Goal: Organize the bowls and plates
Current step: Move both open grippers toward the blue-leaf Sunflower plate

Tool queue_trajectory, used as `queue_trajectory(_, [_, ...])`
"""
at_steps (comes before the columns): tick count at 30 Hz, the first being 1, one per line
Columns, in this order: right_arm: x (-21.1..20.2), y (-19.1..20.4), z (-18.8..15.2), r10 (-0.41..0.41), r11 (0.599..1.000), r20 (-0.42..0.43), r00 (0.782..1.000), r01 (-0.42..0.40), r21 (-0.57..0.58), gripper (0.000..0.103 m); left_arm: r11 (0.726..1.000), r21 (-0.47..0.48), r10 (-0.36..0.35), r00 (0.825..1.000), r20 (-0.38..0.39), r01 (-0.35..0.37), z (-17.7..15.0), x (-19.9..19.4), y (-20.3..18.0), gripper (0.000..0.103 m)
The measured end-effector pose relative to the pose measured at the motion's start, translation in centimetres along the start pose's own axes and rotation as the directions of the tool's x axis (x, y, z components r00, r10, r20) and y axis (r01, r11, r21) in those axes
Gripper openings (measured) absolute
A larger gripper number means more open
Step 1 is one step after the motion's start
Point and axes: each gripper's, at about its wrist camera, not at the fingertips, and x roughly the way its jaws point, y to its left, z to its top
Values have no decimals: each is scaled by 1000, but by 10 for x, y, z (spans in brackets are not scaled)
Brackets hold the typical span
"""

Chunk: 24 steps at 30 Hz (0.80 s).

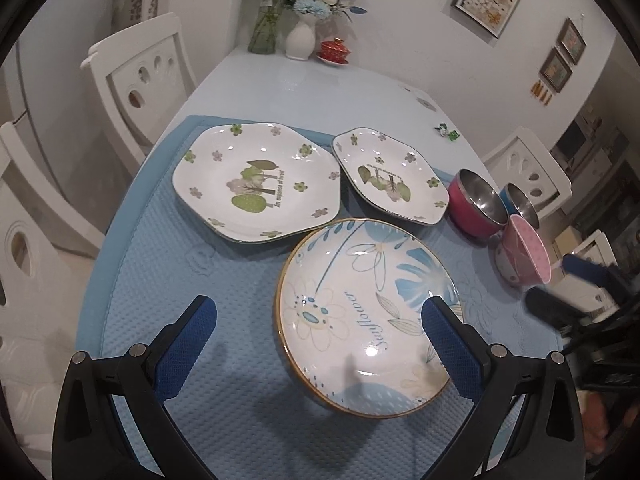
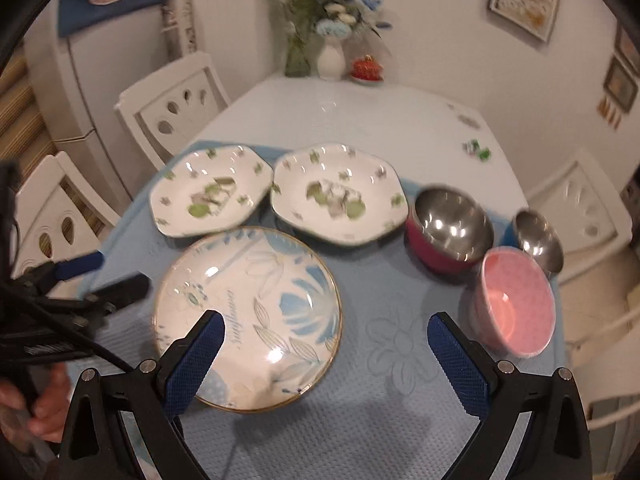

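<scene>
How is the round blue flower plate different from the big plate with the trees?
The round plate has a gold-brown rim and blue flowers; the tree plate has angled sides and green trees. The round plate lies nearer the cameras; the tree plate lies farther back. Both are white, empty, and rest on the blue mat.

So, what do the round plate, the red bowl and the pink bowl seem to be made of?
Round plate: likely glazed ceramic; glossy, with sharp highlights and a printed blue flower pattern. Red bowl: probably steel inside, as it is mirror-like with bright reflections; the red outer shell looks like plastic or paint, I cannot tell which. Pink bowl: probably ceramic, dotted pink with a softer shine.
</scene>
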Motion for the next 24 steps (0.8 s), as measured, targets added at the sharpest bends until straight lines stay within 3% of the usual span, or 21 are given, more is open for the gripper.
queue_trajectory(1, [-5, 4, 4, -49, 998, 17, 999, 49, -35, 101, 1000, -8, 0, 1000, 1, 0, 0, -1, 1, 102])
queue_trajectory(3, [-20, 17, 10, -227, 954, 96, 969, 241, -177, 101, 1000, -22, 0, 1000, 10, 0, -1, -6, 3, 102])
queue_trajectory(5, [-35, 29, 9, -362, 870, 218, 906, 412, -269, 101, 1000, -31, -3, 1000, 24, 4, -1, -12, 3, 102])
queue_trajectory(7, [-49, 35, 7, -482, 759, 365, 796, 588, -280, 101, 999, -38, -6, 999, 40, 7, 1, -18, 4, 102])
queue_trajectory(9, [-69, 35, 6, -570, 663, 506, 647, 726, -180, 101, 999, -43, -8, 998, 55, 10, 1, -24, 3, 102])
queue_trajectory(10, [-79, 32, 9, -563, 686, 519, 643, 714, -140, 101, 999, -44, -9, 998, 60, 12, 2, -27, 2, 102])
queue_trajectory(11, [-94, 23, 12, -520, 765, 518, 679, 640, -71, 101, 999, -43, -11, 998, 66, 14, 2, -30, 1, 102])
queue_trajectory(12, [-112, 9, 13, -452, 859, 517, 727, 511, 31, 102, 999, -41, -12, 997, 72, 15, 2, -32, 0, 102])
queue_trajectory(13, [-123, -5, 12, -381, 918, 517, 767, 382, 109, 102, 999, -36, -11, 997, 81, 14, 3, -36, -2, 102])
queue_trajectory(14, [-131, -30, 11, -215, 971, 512, 831, 124, 207, 102, 999, -32, -12, 996, 87, 14, 2, -38, -3, 102])
queue_trajectory(15, [-130, -45, 10, -89, 966, 504, 859, -49, 253, 102, 999, -29, -12, 996, 91, 14, 2, -40, -5, 102])
queue_trajectory(16, [-125, -55, 11, 14, 943, 491, 871, -175, 284, 102, 1000, -24, -12, 995, 95, 14, 2, -43, -6, 102])
queue_trajectory(17, [-116, -66, 13, 152, 895, 471, 869, -323, 308, 102, 1000, -22, -11, 995, 100, 13, 2, -45, -6, 102])
queue_trajectory(18, [-110, -71, 13, 267, 847, 454, 850, -432, 311, 102, 1000, -21, -11, 994, 105, 13, 2, -47, -6, 102])
queue_trajectory(19, [-104, -75, 13, 367, 796, 440, 820, -521, 308, 102, 1000, -21, -11, 994, 108, 13, 2, -48, -6, 102])
queue_trajectory(20, [-99, -77, 8, 399, 775, 440, 804, -552, 306, 102, 1000, -23, -11, 994, 108, 14, 2, -48, -5, 102])
queue_trajectory(21, [-99, -78, 5, 405, 772, 444, 799, -559, 302, 102, 999, -29, -13, 994, 106, 16, 2, -48, -4, 102])
queue_trajectory(24, [-112, -70, 2, 361, 831, 439, 823, -498, 249, 102, 994, -82, -60, 990, 126, 70, 7, -54, -3, 102])
